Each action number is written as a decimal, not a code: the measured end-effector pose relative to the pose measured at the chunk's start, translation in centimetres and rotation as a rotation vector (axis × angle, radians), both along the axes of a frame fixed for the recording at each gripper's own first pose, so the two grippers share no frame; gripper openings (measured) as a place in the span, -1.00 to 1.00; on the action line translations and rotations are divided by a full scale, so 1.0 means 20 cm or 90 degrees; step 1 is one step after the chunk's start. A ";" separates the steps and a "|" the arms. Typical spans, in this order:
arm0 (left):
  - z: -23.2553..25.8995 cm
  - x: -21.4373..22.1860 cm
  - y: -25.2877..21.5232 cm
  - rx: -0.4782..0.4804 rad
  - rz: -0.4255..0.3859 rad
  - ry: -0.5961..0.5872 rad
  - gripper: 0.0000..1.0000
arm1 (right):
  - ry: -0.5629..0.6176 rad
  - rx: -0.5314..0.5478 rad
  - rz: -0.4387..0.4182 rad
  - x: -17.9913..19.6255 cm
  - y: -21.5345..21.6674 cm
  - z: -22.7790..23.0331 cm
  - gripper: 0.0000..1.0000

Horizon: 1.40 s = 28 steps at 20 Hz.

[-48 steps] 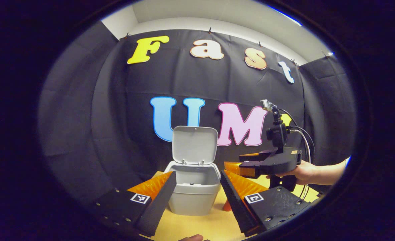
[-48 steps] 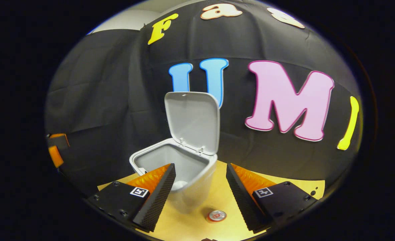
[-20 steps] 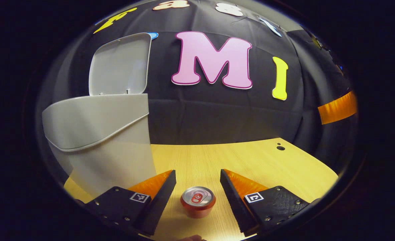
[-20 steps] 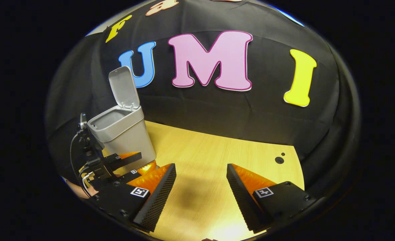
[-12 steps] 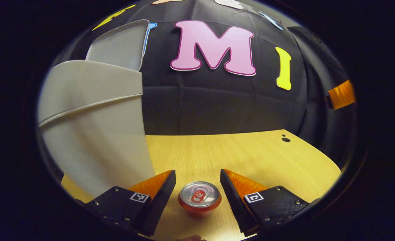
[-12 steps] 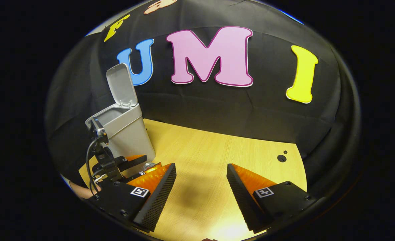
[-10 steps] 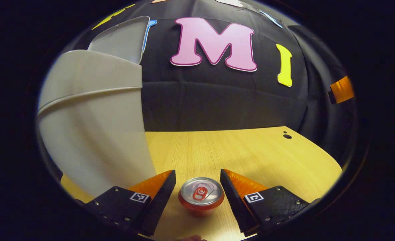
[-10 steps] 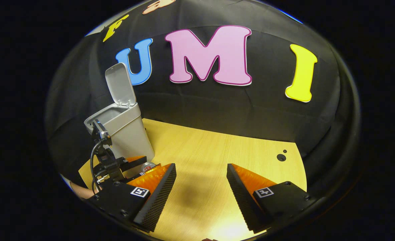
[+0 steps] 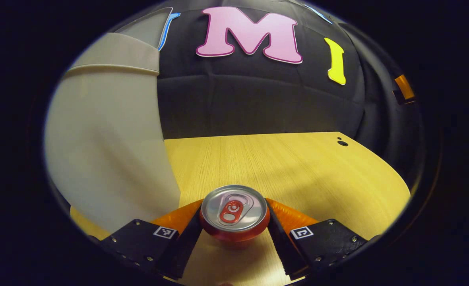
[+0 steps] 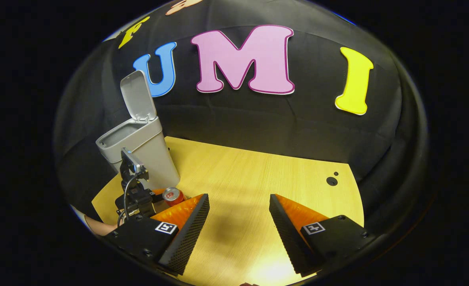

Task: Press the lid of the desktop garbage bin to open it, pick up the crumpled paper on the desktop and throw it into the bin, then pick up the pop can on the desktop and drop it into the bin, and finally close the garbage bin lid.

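Now pop can (image 9: pixel 234 214) sits deeper between left gripper (image 9: pixel 234 222) jaws.

recording booth: black cloth wall (image 10: pixel 258 119), desk (image 10: pixel 258 190)

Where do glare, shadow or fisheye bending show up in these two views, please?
Left gripper view: the bin wall bulges and looks soft, while the pop can lid is sharp with a mild sheen. Right gripper view: a bright patch on the table near the bottom, and a soft shadow between the fingers.
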State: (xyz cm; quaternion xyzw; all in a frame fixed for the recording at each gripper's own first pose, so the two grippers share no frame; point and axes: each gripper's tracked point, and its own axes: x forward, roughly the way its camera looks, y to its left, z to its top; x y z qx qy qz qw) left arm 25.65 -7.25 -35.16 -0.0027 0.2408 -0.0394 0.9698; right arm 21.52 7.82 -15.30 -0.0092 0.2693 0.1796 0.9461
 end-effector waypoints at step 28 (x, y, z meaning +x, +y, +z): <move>1.81 -0.05 0.62 0.004 0.074 -0.255 0.67 | -0.068 0.024 -0.027 -0.25 0.01 0.24 0.96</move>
